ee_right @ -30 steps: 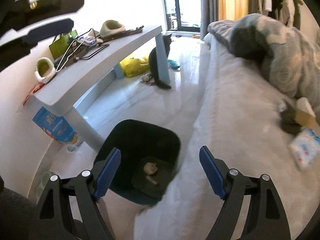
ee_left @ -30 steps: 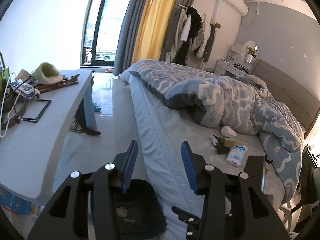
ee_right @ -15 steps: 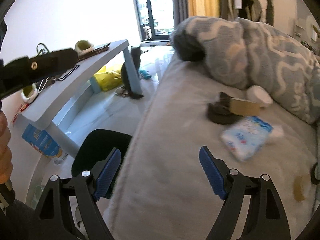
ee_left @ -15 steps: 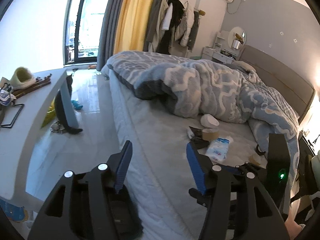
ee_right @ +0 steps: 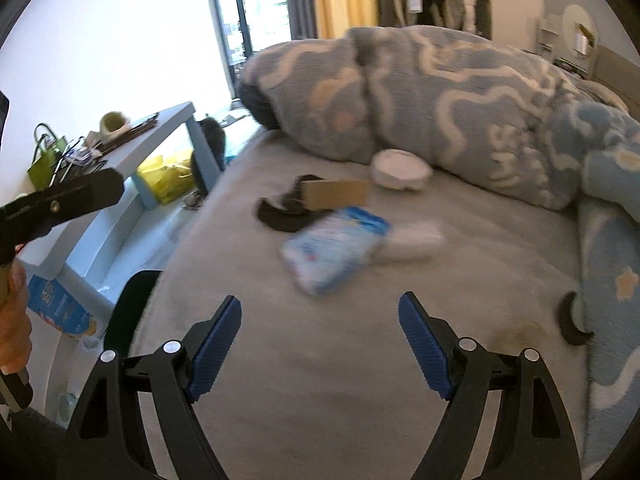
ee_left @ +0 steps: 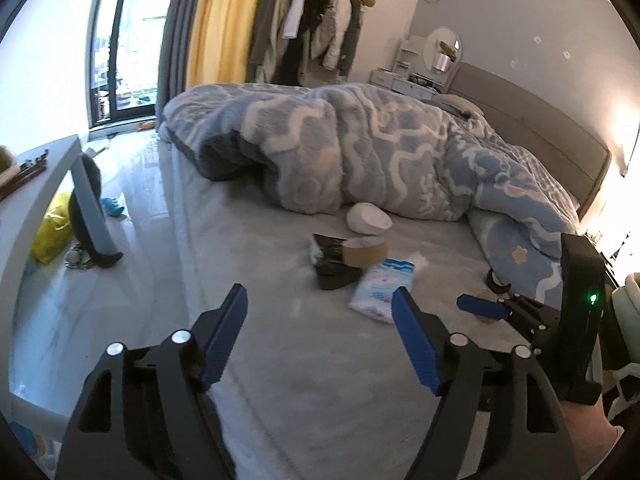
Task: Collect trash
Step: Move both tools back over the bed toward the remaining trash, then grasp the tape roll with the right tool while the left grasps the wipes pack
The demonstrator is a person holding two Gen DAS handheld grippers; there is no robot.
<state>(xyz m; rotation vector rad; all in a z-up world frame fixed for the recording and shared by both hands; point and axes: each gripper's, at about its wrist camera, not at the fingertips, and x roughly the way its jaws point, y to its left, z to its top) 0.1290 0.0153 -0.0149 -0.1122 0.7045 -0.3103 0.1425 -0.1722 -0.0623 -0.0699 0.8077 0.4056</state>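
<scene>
Trash lies on the grey bed sheet (ee_left: 280, 344): a blue-white tissue pack (ee_left: 382, 288) (ee_right: 334, 254), a cardboard tape roll (ee_left: 365, 251) (ee_right: 335, 194), a black wrapper (ee_left: 334, 270) (ee_right: 282, 214), a white bowl-like item (ee_left: 369, 218) (ee_right: 400, 170) and a small brown scrap (ee_right: 516, 334). My left gripper (ee_left: 320, 340) is open and empty, hovering above the sheet short of the pile. My right gripper (ee_right: 320, 344) is open and empty, near the tissue pack; it also shows at the right of the left wrist view (ee_left: 480, 308). The dark trash bin (ee_right: 130, 312) stands by the bed's edge.
A rumpled blue patterned duvet (ee_left: 380, 148) covers the far half of the bed. A white desk (ee_right: 132, 152) with clutter stands left across a shiny floor aisle (ee_left: 120, 208). A yellow bag (ee_right: 166, 176) and a black cat (ee_right: 210, 148) are beside the desk leg.
Both grippers have swung from the bin and floor side toward the bed and moved closer to the trash pile. The left gripper's jaws have opened wider. Nothing was picked up.
</scene>
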